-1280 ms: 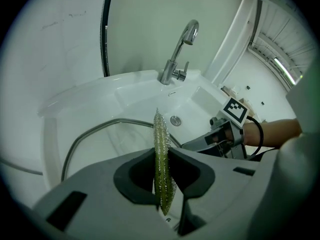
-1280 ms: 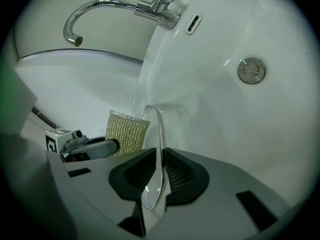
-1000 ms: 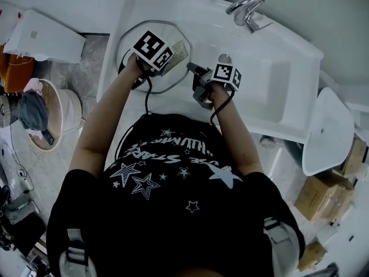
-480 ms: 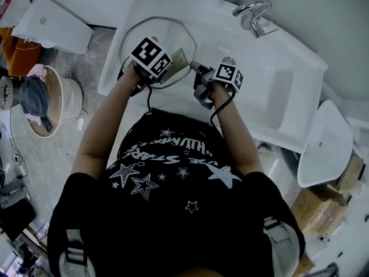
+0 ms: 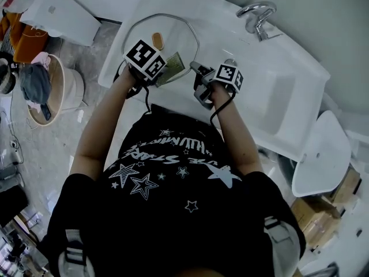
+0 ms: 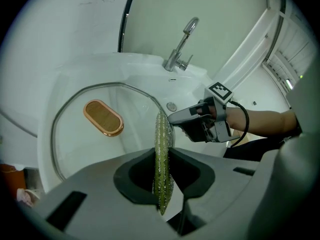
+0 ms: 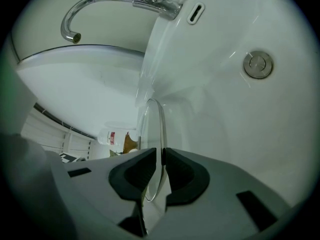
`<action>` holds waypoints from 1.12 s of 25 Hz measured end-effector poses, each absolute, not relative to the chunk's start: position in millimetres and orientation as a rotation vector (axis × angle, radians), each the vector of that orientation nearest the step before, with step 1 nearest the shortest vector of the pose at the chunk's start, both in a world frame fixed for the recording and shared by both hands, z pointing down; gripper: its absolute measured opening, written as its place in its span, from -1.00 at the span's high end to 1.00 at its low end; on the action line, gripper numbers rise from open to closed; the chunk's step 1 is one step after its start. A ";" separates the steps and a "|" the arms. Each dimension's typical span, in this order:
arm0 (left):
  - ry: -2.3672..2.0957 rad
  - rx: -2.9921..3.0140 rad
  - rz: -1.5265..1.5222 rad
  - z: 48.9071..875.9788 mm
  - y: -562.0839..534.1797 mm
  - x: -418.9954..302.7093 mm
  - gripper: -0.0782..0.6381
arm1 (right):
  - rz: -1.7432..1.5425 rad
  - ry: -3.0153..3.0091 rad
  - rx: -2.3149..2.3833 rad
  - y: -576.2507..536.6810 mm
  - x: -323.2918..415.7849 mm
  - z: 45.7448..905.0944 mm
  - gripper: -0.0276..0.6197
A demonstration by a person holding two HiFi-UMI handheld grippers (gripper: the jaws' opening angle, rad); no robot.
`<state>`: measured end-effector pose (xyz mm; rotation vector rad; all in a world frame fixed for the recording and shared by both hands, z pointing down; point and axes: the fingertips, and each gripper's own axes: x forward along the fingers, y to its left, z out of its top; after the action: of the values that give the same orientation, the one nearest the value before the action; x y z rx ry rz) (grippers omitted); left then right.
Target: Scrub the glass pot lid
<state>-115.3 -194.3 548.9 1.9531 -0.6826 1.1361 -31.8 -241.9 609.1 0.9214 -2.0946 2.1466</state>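
The glass pot lid (image 5: pixel 173 30), ringed by a metal rim, is held tilted over the left end of the white sink (image 5: pixel 288 68). Its oval copper knob (image 5: pixel 157 40) shows beyond my left gripper's marker cube. My left gripper (image 5: pixel 167 68) is shut on a green scrub sponge (image 6: pixel 162 149), whose far edge lies against the lid's glass (image 6: pixel 100 149) next to the rim. My right gripper (image 5: pixel 195 69) is shut on the lid's rim (image 7: pixel 161 129) at its right side; in the left gripper view the right gripper (image 6: pixel 172 118) meets the rim just beyond the sponge.
The chrome faucet (image 5: pixel 256 11) stands at the sink's back edge, and the drain plug (image 7: pixel 258 64) sits in the basin's bottom. On the floor at left are a round basket with cloth (image 5: pixel 40 91) and a white box (image 5: pixel 63 10). Cardboard boxes (image 5: pixel 317 224) lie at the right.
My left gripper has slid the sponge across the lid toward the person and to the left, uncovering the copper knob. The right gripper has kept its hold on the rim.
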 end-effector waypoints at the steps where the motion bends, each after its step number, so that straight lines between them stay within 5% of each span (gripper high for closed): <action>1: -0.688 1.947 1.132 548.7 -192.8 -116.9 0.58 | 2.144 -2.098 0.909 -240.8 -32.5 608.5 0.74; 12: -0.812 1.970 0.954 529.2 -195.3 -112.3 0.58 | 2.083 -2.150 0.841 -227.3 -16.9 597.5 0.74; 28: -1.369 2.082 0.238 458.0 -174.1 -114.8 0.58 | 1.420 -2.452 0.883 -235.5 34.8 547.7 0.82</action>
<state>-114.8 -174.1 458.0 2.0819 -1.3690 0.2379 34.8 -235.5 547.7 0.8829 -2.4523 1.4201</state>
